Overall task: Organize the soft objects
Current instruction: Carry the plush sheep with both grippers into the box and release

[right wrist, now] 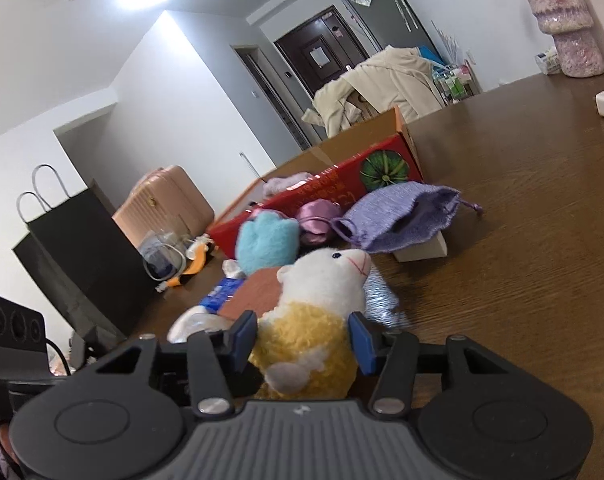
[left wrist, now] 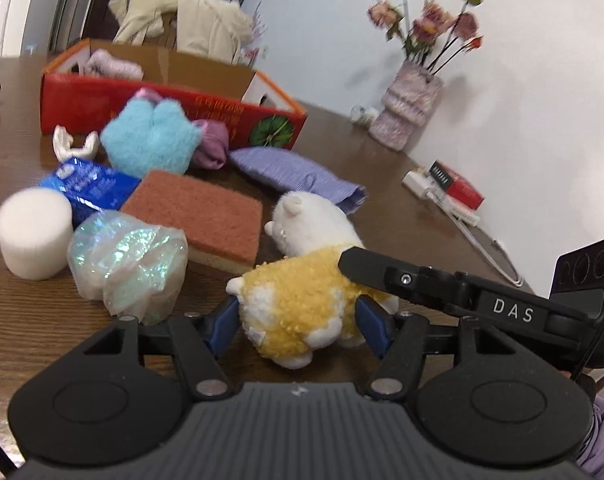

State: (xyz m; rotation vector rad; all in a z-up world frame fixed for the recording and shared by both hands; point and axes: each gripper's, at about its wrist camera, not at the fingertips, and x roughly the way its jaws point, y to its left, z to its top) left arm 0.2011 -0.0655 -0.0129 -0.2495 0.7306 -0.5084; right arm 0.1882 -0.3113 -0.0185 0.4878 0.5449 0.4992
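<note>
The left claw (left wrist: 297, 320) straddles a yellow-and-white plush sheep (left wrist: 302, 304) lying on the counter (left wrist: 29, 320); the right claw (left wrist: 354, 264) reaches over its back.

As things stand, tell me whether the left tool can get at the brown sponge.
Probably not directly. The left tool has the yellow and white plush between its fingers, and that toy lies between it and the brown sponge. It would need to clear the plush first.

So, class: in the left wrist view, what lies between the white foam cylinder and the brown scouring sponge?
A crumpled iridescent plastic bag lies between the white foam cylinder and the brown scouring sponge, seen in the left wrist view.
</note>
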